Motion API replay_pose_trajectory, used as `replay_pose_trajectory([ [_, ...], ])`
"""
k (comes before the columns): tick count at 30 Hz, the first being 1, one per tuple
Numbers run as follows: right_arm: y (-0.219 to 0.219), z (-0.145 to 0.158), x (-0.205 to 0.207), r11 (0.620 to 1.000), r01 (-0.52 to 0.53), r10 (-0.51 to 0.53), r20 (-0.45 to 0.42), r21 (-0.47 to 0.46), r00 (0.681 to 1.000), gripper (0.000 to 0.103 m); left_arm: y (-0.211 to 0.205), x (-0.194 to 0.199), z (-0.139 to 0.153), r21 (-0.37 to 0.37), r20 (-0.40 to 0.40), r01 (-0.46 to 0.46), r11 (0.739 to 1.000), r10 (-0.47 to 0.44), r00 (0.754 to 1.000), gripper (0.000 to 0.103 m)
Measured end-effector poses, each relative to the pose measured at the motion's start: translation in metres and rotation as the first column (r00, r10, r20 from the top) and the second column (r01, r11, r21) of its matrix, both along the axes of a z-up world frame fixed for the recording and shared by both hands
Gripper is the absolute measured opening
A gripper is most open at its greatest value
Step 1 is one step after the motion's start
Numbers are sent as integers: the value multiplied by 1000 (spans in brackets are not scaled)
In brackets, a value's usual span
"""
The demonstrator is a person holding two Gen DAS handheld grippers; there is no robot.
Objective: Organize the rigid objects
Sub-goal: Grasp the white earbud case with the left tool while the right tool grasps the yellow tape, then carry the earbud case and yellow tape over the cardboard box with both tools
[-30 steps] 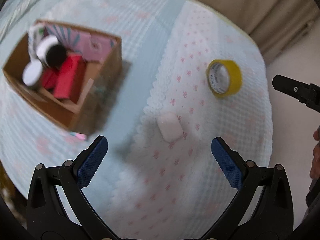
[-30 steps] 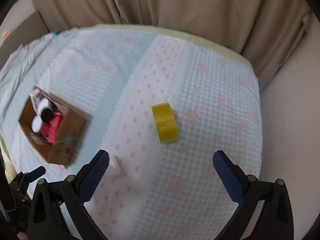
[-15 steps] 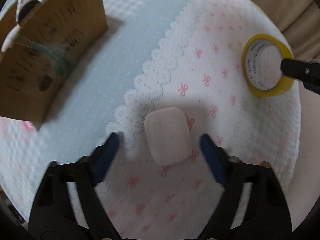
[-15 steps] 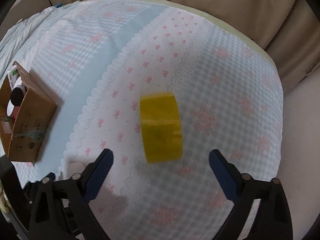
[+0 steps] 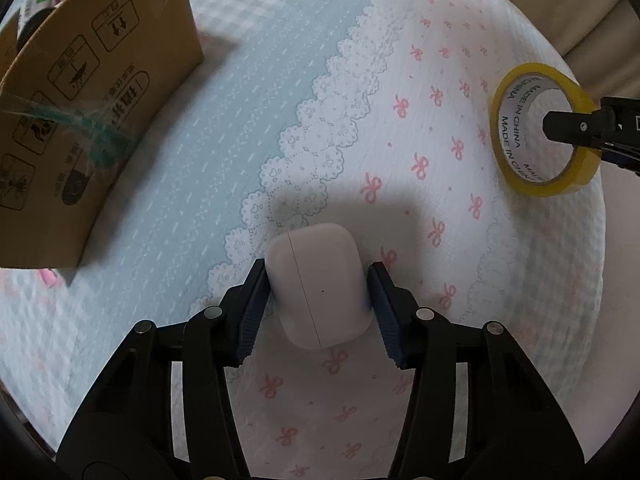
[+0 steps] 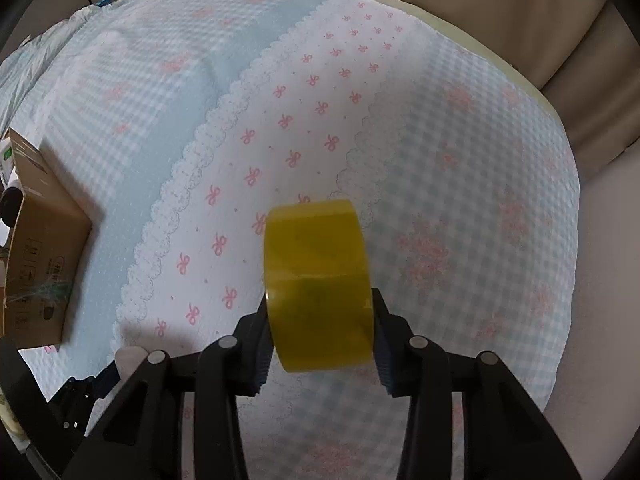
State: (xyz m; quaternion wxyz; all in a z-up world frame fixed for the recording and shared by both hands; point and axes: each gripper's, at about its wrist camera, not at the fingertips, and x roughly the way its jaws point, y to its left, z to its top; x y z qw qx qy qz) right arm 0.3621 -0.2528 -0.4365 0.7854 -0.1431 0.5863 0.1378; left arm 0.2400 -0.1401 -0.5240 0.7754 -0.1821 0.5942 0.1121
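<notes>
My left gripper [image 5: 318, 308] is shut on a white earbud case [image 5: 318, 284] that rests on the bow-patterned bedcover. My right gripper [image 6: 320, 340] is shut on a yellow tape roll [image 6: 318, 284] standing on its edge on the cover. In the left wrist view the tape roll [image 5: 540, 128] stands at the far right with a right finger [image 5: 580, 126] across its hole. The cardboard box [image 5: 80, 120] stands to the left of the case, and it shows at the left edge of the right wrist view [image 6: 40, 260].
The bed's rounded edge [image 6: 572, 240] drops off to the right, with beige floor beyond. Beige curtains [image 6: 480, 0] hang behind the bed. The box holds several items, mostly hidden behind its wall.
Both grippers came down toward the bed and shut: the left on the white case, the right on the yellow tape roll. Both were open a second ago.
</notes>
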Motion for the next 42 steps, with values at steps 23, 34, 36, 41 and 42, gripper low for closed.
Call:
replay_pose_trajectory([
  [23, -7, 117, -64, 984, 138, -147, 79, 109, 986, 38, 47, -25, 151, -10, 208, 141, 990, -136, 969, 47],
  [34, 68, 225, -122, 973, 76, -115, 171, 218, 978, 38, 140, -44, 249, 57, 269, 204, 977, -212, 940, 47],
  [36, 87, 236, -130, 972, 62, -104, 183, 225, 977, 38, 162, -46, 257, 61, 276, 210, 976, -218, 936, 47],
  [41, 140, 248, -143, 964, 69, -119, 184, 256, 976, 38, 222, -47, 267, 60, 277, 248, 967, -254, 927, 47],
  [42, 149, 248, -144, 962, 78, -128, 179, 261, 975, 38, 233, -46, 267, 56, 274, 257, 965, -262, 925, 47],
])
